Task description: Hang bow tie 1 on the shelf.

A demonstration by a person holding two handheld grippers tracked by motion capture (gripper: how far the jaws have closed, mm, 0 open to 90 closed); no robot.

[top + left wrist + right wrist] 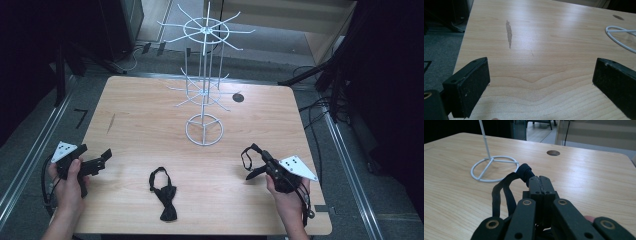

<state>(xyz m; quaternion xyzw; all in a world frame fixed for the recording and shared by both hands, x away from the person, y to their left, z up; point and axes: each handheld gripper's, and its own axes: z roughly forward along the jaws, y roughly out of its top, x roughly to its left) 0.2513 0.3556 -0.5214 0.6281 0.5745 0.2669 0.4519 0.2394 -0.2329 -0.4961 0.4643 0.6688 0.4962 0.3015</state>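
Two black bow ties are in play: one (163, 194) lies flat on the wooden table (260, 130) near its front edge, and the other (249, 155) hangs pinched in the closed jaws of the right gripper (260, 165). The left gripper (102, 159) hovers at the table's left edge, jaws spread wide and empty. One white wire rack (204, 80) stands behind, mid-table.
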